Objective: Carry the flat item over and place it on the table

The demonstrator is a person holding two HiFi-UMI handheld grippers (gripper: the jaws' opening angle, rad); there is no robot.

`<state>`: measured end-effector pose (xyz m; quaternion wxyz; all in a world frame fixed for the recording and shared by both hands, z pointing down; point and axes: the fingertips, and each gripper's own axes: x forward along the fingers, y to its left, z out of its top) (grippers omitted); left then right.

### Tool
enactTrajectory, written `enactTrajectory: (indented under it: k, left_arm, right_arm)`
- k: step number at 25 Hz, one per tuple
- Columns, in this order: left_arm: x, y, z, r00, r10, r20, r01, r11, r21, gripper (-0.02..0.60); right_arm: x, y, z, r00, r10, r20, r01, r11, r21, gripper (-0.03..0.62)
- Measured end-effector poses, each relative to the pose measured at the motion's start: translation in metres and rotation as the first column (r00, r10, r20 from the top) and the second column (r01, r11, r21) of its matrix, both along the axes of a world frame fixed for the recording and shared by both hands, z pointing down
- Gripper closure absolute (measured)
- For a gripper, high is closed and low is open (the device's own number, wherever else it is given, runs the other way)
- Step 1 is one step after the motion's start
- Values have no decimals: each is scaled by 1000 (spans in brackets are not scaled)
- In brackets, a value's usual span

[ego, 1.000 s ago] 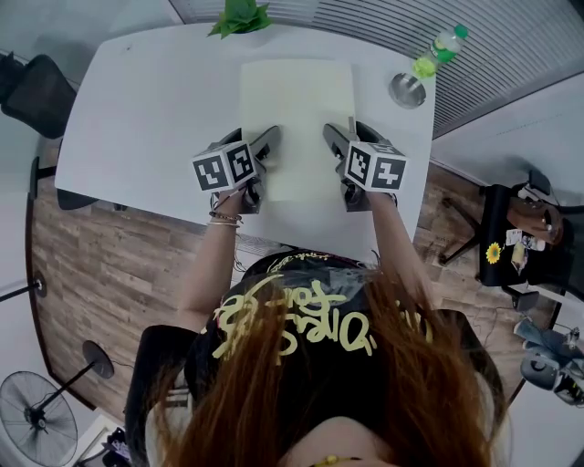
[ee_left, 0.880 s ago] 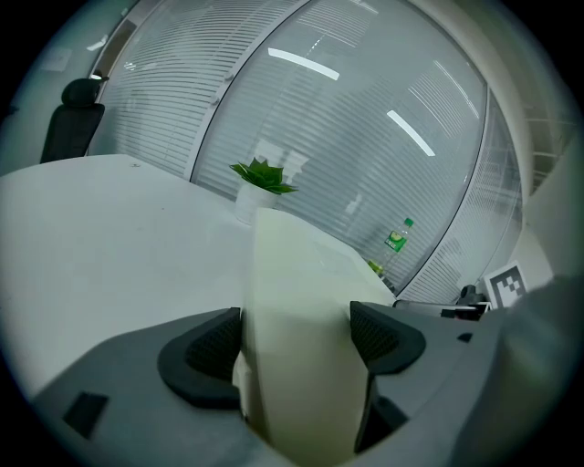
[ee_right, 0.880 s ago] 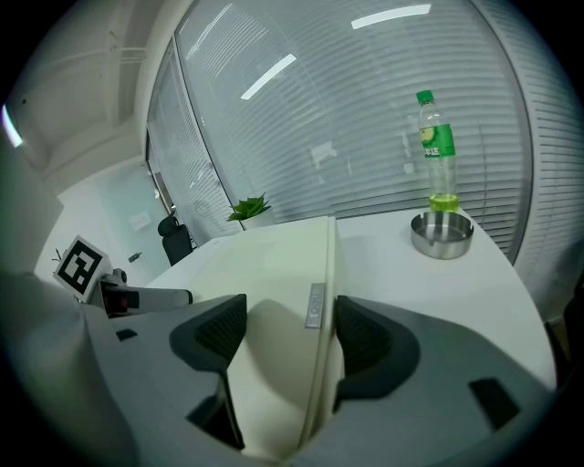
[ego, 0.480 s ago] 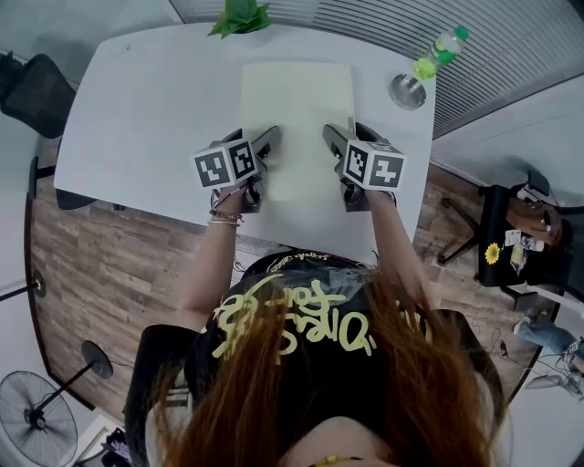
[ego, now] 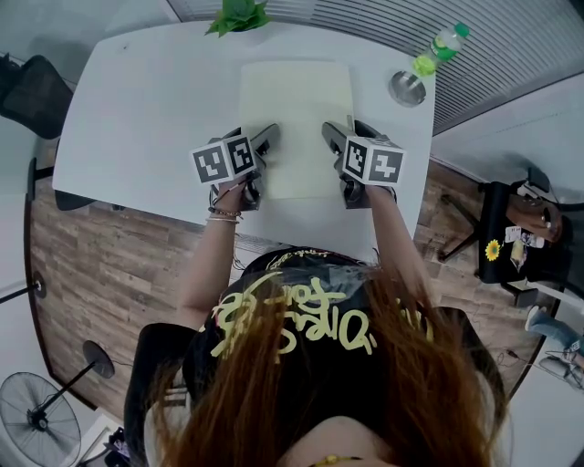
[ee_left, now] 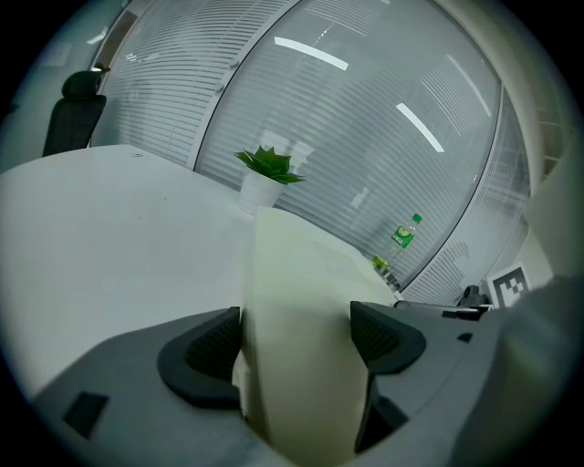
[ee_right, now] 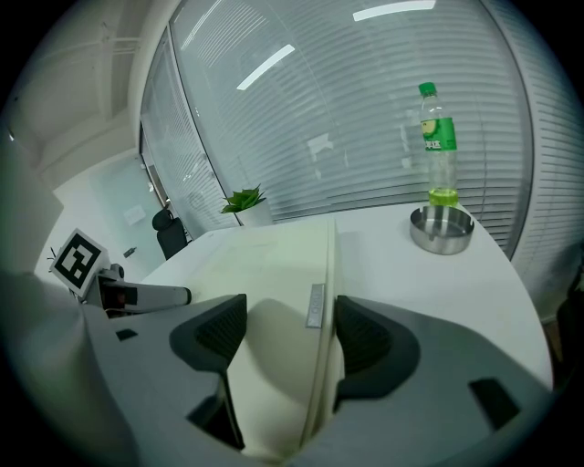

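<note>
Jaws on both grippers are closed on the flat item [ego: 297, 109], one per side. Left gripper [ee_left: 297, 333]: pale cream sheet fills the gap, both pads against it. Right gripper [ee_right: 281, 333]: same, with the item's thick right edge pressed on the right-hand pad and a small grey tab on that edge just beyond the jaw. From the head view, the two grippers pinch the near end of the item at its left and right long edges, and the marker cubes sit just behind, toward the near edge of the table [ego: 155, 100]. The item lies lengthwise, running from close to the near edge toward the far edge, a bit right of the table's middle. Its far end looks flat on the tabletop; I can't tell whether the near end is lifted. A potted green plant [ego: 240, 15] stands at the far edge, just past the item's far end and apart from it. A steel dish [ego: 407, 89] sits near the far right corner, with a clear bottle [ego: 438, 50] with green cap and label just beyond it, both well apart from the item. A black chair [ego: 32, 91] is off the table's left edge.
</note>
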<state>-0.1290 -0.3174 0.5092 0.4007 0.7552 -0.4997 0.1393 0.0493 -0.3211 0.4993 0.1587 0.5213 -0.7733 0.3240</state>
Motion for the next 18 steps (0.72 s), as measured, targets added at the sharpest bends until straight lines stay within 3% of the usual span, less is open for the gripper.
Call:
enactTrajectory:
  k: [7,18]
  left_arm:
    - [0,0,-1,1000,-2,-19,2,1000,-1,196]
    - [-3,-1,-16,999,-3,37,-1,996,90,195]
  right_arm:
    - [-1,0,0,1000,-9,15,9,1000,2,281]
    - [-5,3,-13,997,-76,-11,76,993,91,279]
